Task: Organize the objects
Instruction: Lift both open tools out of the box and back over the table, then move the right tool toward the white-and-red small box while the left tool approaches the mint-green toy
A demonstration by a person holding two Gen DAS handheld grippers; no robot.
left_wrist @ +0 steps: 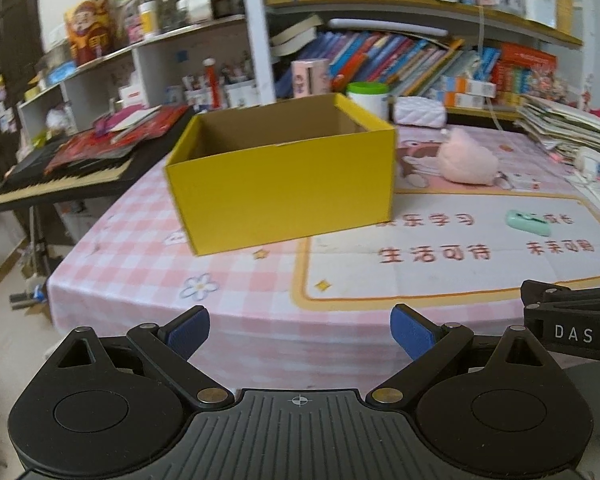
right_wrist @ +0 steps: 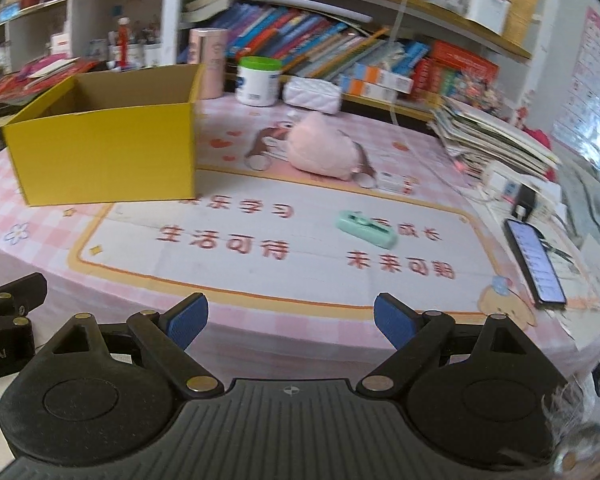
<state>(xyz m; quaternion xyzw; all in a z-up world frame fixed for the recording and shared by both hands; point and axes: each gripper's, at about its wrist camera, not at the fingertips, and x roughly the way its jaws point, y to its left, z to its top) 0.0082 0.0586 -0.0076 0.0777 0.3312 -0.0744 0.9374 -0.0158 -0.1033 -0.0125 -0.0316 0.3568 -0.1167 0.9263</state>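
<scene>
— While both tools hang over the near edge of the table [right_wrist: 260,320], what are they gripping?

— Nothing. The left gripper [left_wrist: 300,332] is spread wide with only pink checked cloth between its blue pads, and the right gripper [right_wrist: 290,322] is just as splayed and empty.

— And the things to tidy?

— The yellow cardboard box [left_wrist: 284,184] stands open-topped on the left. The pink plush toy [right_wrist: 320,152] lies right of it, towards the bookshelf. The mint green case [right_wrist: 366,230] sits on the printed mat, nearer the right gripper, well apart from the box. A phone [right_wrist: 536,264] lies at the far right.
</scene>
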